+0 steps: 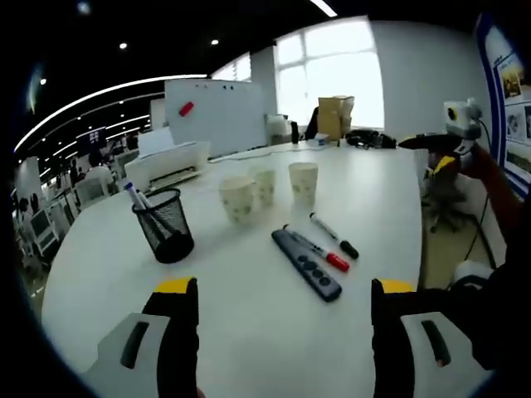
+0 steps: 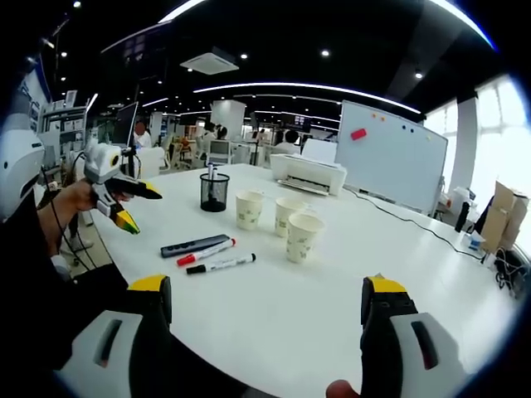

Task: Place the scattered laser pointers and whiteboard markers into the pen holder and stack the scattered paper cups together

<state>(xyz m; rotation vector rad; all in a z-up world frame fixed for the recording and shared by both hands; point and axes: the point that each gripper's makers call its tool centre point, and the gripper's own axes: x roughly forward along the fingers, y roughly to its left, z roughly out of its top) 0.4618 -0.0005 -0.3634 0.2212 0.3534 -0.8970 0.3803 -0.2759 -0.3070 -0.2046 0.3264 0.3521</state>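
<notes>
On the white table (image 1: 249,332) stands a black mesh pen holder (image 1: 166,224) (image 2: 214,192) with a blue-capped marker (image 1: 133,195) in it. Three paper cups (image 1: 239,199) (image 1: 264,184) (image 1: 303,182) stand apart behind it; in the right gripper view they are the cups (image 2: 249,210) (image 2: 288,215) (image 2: 303,236). A dark laser pointer (image 1: 307,265) (image 2: 195,245), a red-capped marker (image 1: 319,250) (image 2: 207,253) and a black marker (image 1: 334,236) (image 2: 222,264) lie side by side. My left gripper (image 1: 284,332) (image 2: 131,203) is open above the near edge. My right gripper (image 2: 267,327) (image 1: 436,149) is open and holds nothing.
A white printer (image 1: 170,166) (image 2: 309,172) and a whiteboard (image 1: 216,112) (image 2: 390,157) stand at the table's far side. A cardboard box (image 1: 336,116) and cables lie near the window end. Office desks and people fill the background.
</notes>
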